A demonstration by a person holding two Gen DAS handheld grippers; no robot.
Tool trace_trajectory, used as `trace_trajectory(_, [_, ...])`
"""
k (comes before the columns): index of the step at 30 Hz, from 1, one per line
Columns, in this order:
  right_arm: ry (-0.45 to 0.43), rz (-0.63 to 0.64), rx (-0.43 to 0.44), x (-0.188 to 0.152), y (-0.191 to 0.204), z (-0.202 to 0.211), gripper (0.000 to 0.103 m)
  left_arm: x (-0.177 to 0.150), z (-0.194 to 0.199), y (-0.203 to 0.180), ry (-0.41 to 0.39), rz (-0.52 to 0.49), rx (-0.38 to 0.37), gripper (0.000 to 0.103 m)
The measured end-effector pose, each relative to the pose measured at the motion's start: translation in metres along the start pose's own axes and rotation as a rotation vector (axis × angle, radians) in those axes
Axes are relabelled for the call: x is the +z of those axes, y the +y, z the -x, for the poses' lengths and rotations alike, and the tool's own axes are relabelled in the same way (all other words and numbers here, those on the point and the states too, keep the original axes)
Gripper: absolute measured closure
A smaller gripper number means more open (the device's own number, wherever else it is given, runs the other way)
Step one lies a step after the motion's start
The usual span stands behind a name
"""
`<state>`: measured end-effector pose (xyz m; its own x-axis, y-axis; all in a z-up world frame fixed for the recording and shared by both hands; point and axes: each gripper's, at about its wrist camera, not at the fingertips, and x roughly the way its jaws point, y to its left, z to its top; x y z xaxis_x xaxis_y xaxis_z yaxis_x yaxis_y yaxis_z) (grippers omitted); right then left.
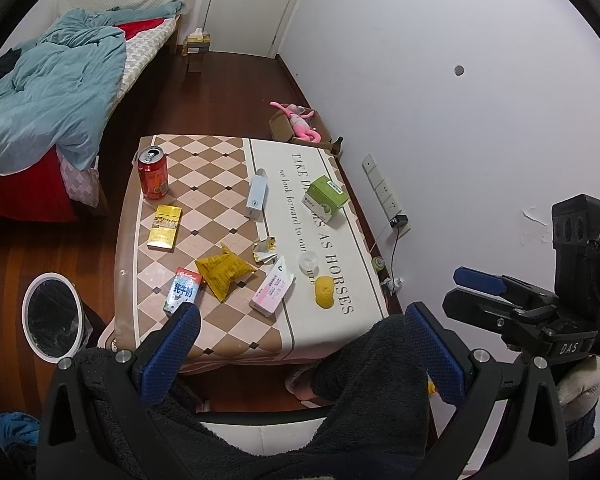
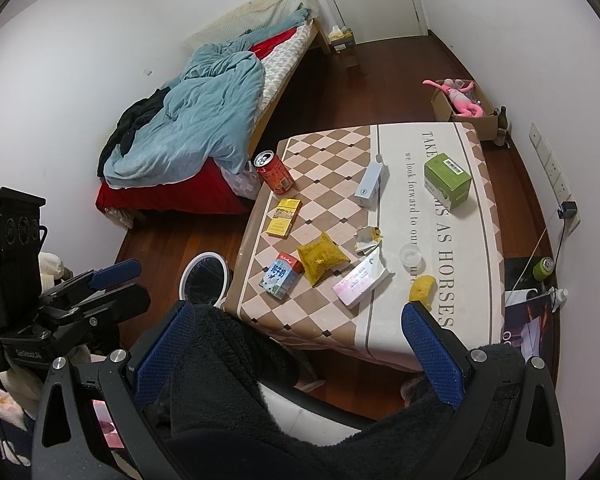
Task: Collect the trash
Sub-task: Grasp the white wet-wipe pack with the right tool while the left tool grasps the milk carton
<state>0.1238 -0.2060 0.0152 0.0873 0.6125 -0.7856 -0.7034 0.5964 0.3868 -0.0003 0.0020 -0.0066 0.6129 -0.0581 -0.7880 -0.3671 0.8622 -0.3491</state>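
1. Nearest the cameras lay dark fleece clothing on the person's lap, filling the gap between each gripper's blue pads.
2. Both the left gripper (image 1: 300, 344) and the right gripper (image 2: 304, 344) were held back from the table (image 1: 324, 160), jaws wide apart and gripping nothing, probably poised before a first pick.
3. Trash lay scattered on the tablecloth: a red can (image 1: 153, 173) at the far left, a milk carton (image 1: 182, 290) and yellow wrapper (image 1: 222, 270) near, a green box (image 1: 326, 198) far right.
4. A white-rimmed bin (image 1: 52, 316) stood on the floor left of the table, within reach for drops.
5. Whether the cartons were empty could not be told; the clear cup (image 1: 310, 261) was hard to make out.
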Motion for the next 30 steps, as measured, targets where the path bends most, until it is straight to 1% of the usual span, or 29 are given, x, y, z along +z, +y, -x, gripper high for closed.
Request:
trace_trajectory(1, [-0.001,-0.001,0.0,0.0,0.0,0.0,0.0,0.0,-0.002,0.002,-0.005,0.0,0.016,0.0])
trace_trajectory(3, [-0.008,-0.009,-0.005,0.0,0.001,-0.001,0.0,0.0,-0.009,0.009,-0.02,-0.007,0.088,0.0])
trace_trajectory(4, [-0.013,-0.019,-0.012,0.0,0.001,-0.002,0.0,0.0,-0.018,0.015,-0.034,-0.014,0.172,0.0])
trace_trajectory(5, [-0.02,-0.045,-0.028,0.0,-0.001,-0.005,0.0,0.001,-0.027,0.02,-0.042,-0.021,0.241,0.0])
trace_trajectory(6, [-0.023,-0.066,-0.038,-0.001,-0.003,-0.01,0.0,0.0,-0.04,0.029,-0.048,-0.029,0.332,0.0])
trace_trajectory(7, [-0.021,-0.092,-0.05,-0.002,-0.006,-0.019,0.0,-0.001,-0.054,0.037,-0.047,-0.038,0.406,0.0])
trace_trajectory(9, [-0.013,-0.145,-0.082,-0.005,-0.012,-0.044,0.0,-0.004,-0.082,0.057,-0.016,-0.045,0.512,0.0])
trace_trajectory(10, [-0.006,-0.178,-0.1,-0.007,-0.018,-0.06,0.0,-0.007,-0.098,0.07,0.013,-0.039,0.547,0.0])
trace_trajectory(11, [0.006,-0.216,-0.119,-0.01,-0.025,-0.081,0.0,-0.011,-0.114,0.085,0.047,-0.024,0.564,0.0])
trace_trajectory(13, [0.036,-0.284,-0.134,-0.012,-0.038,-0.117,0.0,-0.017,-0.141,0.112,0.116,0.01,0.569,0.0])
trace_trajectory(14, [0.056,-0.323,-0.143,-0.013,-0.045,-0.141,0.0,-0.019,-0.15,0.12,0.139,0.019,0.573,0.0])
trace_trajectory(16, [0.088,-0.367,-0.157,-0.013,-0.053,-0.176,0.0,-0.022,-0.166,0.135,0.18,0.032,0.58,0.0])
trace_trajectory(17, [0.106,-0.391,-0.175,-0.013,-0.058,-0.201,0.003,-0.023,-0.176,0.143,0.204,0.037,0.573,0.0])
trace_trajectory(18, [0.12,-0.409,-0.184,-0.013,-0.061,-0.217,0.008,-0.023,-0.182,0.148,0.223,0.043,0.567,0.0])
trace_trajectory(20, [0.153,-0.431,-0.214,-0.012,-0.066,-0.252,0.008,-0.025,-0.202,0.159,0.272,0.049,0.526,0.0])
trace_trajectory(24, [0.206,-0.449,-0.29,-0.008,-0.074,-0.31,0.009,-0.026,-0.24,0.164,0.346,0.032,0.47,0.0])
trace_trajectory(25, [0.218,-0.446,-0.304,-0.008,-0.076,-0.321,0.011,-0.026,-0.248,0.163,0.363,0.019,0.461,0.0])
trace_trajectory(26, [0.23,-0.447,-0.31,-0.007,-0.079,-0.331,0.019,-0.026,-0.256,0.162,0.379,0.005,0.447,0.0])
trace_trajectory(27, [0.245,-0.443,-0.318,-0.007,-0.082,-0.34,0.025,-0.026,-0.263,0.161,0.39,-0.006,0.437,0.0])
trace_trajectory(28, [0.256,-0.438,-0.337,-0.008,-0.084,-0.347,0.027,-0.026,-0.271,0.159,0.406,-0.023,0.424,0.0])
trace_trajectory(29, [0.261,-0.433,-0.352,-0.008,-0.087,-0.352,0.032,-0.027,-0.276,0.157,0.416,-0.034,0.416,0.0])
trace_trajectory(30, [0.266,-0.423,-0.361,-0.009,-0.089,-0.354,0.044,-0.027,-0.282,0.156,0.425,-0.046,0.412,0.0])
